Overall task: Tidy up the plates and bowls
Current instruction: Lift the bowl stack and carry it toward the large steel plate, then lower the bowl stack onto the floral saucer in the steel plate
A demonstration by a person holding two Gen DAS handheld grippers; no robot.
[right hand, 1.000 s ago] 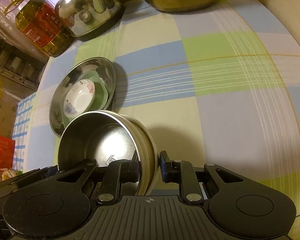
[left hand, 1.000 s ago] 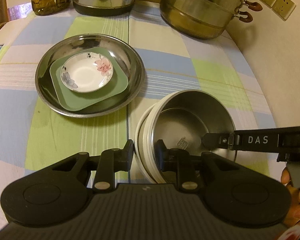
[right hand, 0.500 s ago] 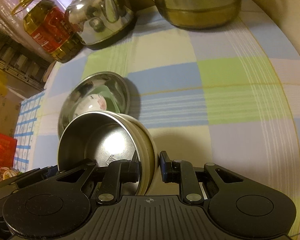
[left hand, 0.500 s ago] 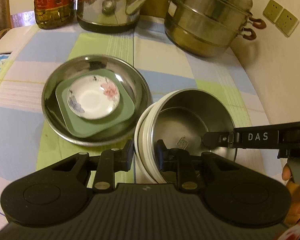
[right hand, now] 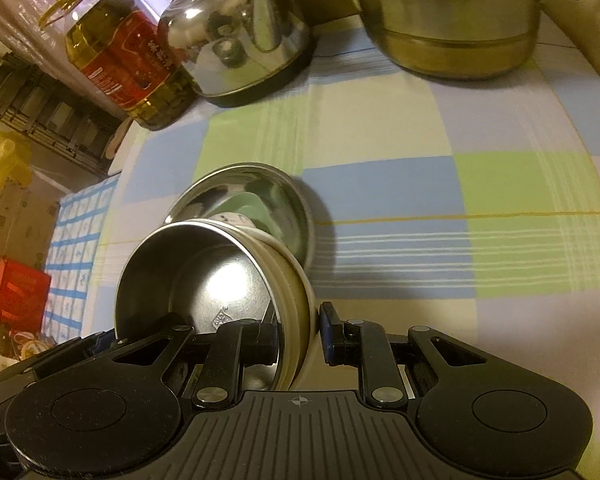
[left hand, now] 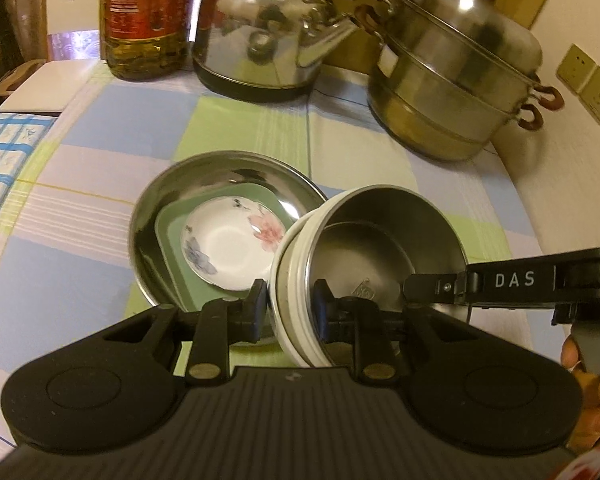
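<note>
Only my left view is showing a hand [left hand: 596,396] and the white floral saucer [left hand: 228,248] lying on a green square plate [left hand: 172,236] inside the round steel dish [left hand: 236,168]; my left gripper [left hand: 290,306] and right gripper [right hand: 298,334] are each clamping narrowly on opposite rims of the cream-walled steel bowl [left hand: 384,236], held tilted, overlapping the dish's edge.

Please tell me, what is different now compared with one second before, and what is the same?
Both grippers carried the nested bowls toward the steel plate; their edge now overlaps its rim. The left gripper and right gripper stay clamped on opposite sides of the bowls' rim. The green dish and floral saucer have not moved.
</note>
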